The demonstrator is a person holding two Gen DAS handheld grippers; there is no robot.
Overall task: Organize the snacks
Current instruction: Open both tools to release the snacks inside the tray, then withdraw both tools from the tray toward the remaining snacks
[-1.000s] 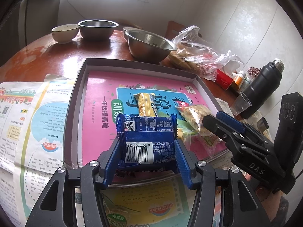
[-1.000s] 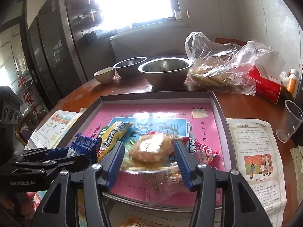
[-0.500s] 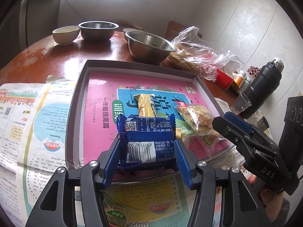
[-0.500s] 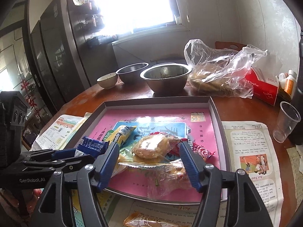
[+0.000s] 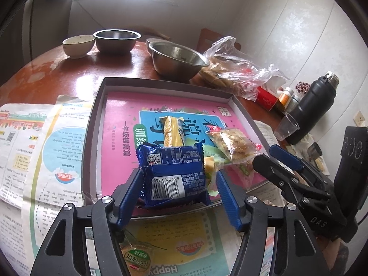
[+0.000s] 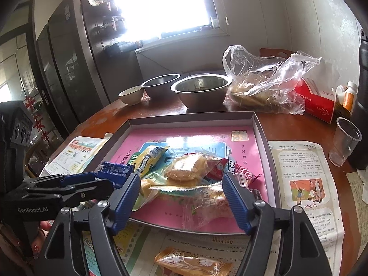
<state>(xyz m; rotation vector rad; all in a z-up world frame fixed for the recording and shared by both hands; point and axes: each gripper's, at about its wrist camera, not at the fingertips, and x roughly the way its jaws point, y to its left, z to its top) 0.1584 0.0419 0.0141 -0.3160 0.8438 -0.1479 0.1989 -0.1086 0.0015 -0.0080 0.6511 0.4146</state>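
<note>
A blue snack packet [image 5: 171,174] rests on the near edge of the grey tray [image 5: 165,85], between the fingers of my left gripper [image 5: 179,195]. Its jaws are opening, and a gap shows beside the right finger [image 5: 227,197]. My right gripper [image 6: 180,197] is opening too. A clear-wrapped pastry packet [image 6: 186,168] lies in the tray [image 6: 191,116] between its fingers [image 6: 234,200], with neither pad touching it. A yellow packet [image 5: 172,130] and a red wrapper [image 6: 239,172] lie in the tray as well.
Newspapers [image 5: 46,142] cover the table around the tray. An orange snack [image 6: 193,263] and a green-labelled one [image 5: 135,258] lie on them in front. Behind stand steel bowls [image 6: 202,89], a ceramic bowl [image 5: 78,46], a plastic bag [image 6: 264,85], a plastic cup [image 6: 345,140] and a black flask [image 5: 310,108].
Both grippers' jaws have spread apart. The blue packet and the pastry packet, gripped a second ago, now lie loose on the tray between the fingers.
</note>
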